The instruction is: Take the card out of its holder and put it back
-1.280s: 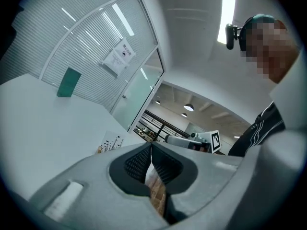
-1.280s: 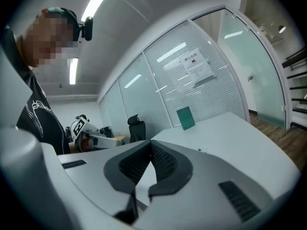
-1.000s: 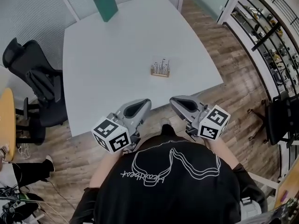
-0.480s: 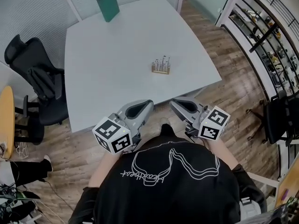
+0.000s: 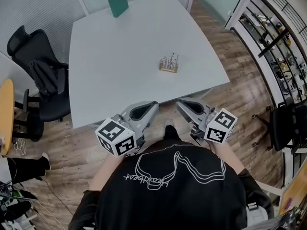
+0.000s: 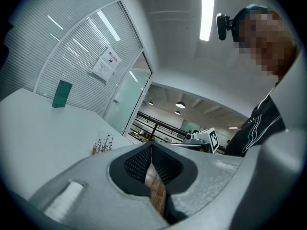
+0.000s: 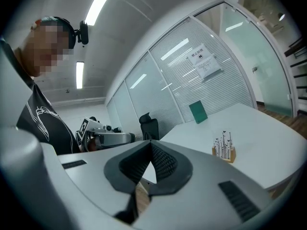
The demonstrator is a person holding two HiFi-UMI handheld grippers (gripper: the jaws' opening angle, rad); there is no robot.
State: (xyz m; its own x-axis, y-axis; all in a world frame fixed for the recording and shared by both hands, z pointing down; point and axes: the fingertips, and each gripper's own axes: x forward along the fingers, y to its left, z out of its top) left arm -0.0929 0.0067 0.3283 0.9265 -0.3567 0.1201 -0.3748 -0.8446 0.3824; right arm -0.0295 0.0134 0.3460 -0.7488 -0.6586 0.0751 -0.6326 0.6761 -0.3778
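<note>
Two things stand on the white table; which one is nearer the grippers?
The small wooden holder, on the near right part of the table, with thin upright pieces in it. The green board stands at the far edge, well beyond it.

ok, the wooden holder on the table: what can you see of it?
The wooden holder is a small, light-coloured block, wood by its look, with a cluster of thin upright stems, pale with dark tips, rising from its top. It stands upright and alone on the white table, toward the table's right side. Only the tabletop touches it. It is too small here to tell whether a card sits in it.
</note>
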